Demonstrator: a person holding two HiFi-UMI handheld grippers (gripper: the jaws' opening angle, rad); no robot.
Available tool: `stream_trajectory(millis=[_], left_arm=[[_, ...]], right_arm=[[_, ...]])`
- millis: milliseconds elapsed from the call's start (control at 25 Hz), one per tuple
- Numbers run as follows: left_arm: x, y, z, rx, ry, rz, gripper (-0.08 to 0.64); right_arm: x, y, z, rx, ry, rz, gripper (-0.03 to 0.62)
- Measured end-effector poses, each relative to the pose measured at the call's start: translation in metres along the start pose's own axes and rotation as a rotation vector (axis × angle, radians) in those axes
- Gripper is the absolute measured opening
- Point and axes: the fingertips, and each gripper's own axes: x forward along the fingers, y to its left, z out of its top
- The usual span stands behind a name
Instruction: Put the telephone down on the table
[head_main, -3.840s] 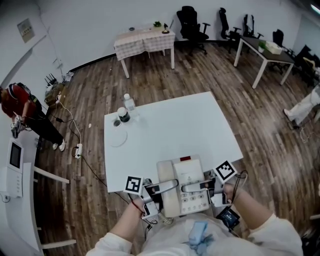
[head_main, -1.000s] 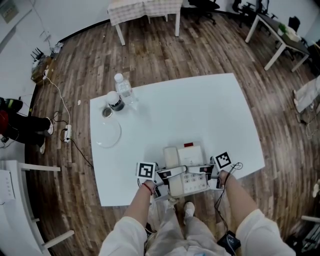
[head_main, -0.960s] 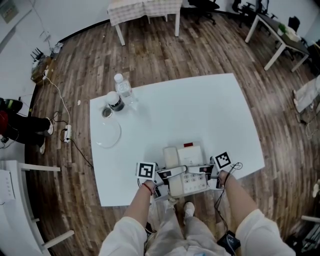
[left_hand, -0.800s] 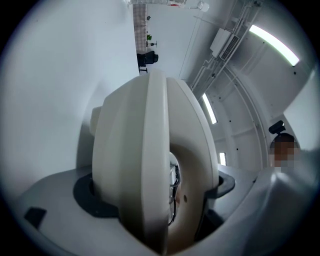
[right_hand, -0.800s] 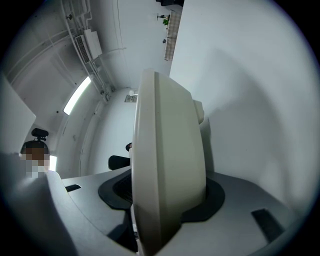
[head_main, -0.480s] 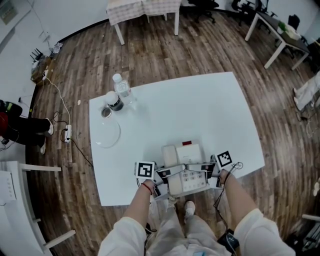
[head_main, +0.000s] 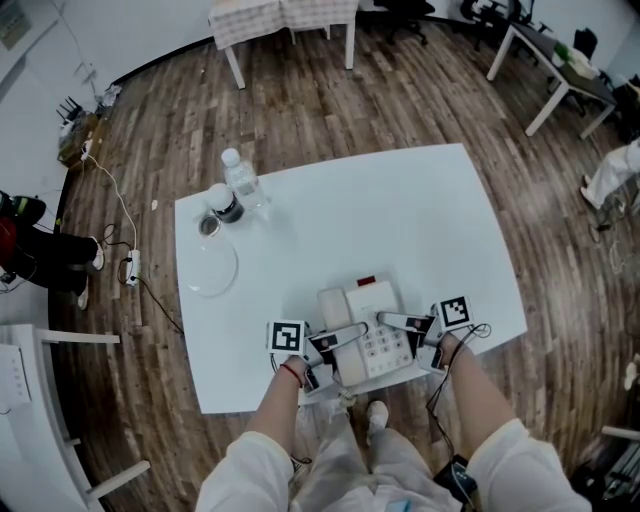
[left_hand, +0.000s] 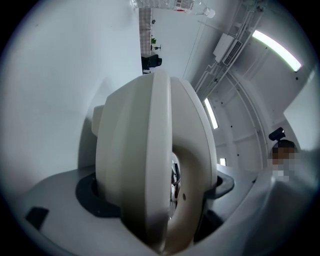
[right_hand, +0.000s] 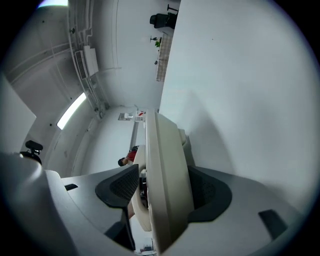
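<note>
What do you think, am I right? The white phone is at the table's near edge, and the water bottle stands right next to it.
Not quite. The water bottle is not next to the telephone; it stands far from it, by the far left corner of the table, as the head view shows. The white telephone is indeed at the table's near edge.

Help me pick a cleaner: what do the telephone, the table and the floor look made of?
Telephone: probably moulded plastic; cream, smooth, rounded edges, with a soft sheen.
Table: a white, flat, matte top, perhaps laminate or painted board; what lies under the surface doesn't show.
Floor: brown planks with visible grain, either wood or wood-look laminate.
</note>
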Motion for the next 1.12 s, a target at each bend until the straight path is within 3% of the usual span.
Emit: stream_trajectory(millis=[400,840,1120], left_arm=[[0.004,0.003,-0.013,0.002,0.103,0.067,0.458],[-0.007,0.021,-0.029,0.062,0.368,0.357,0.499],[-0.020,0.026,-0.022,0.035,0.368,0.462,0.489]], right_arm=[[-0.008,-0.004,0.005,-0.028,-0.069,-0.033,0.295],[-0.007,-0.007,0.006,-0.073,-0.083,-0.077,0.293],[-0.008,-0.005,0.007,-0.019,-0.139,-0.044,0.293]])
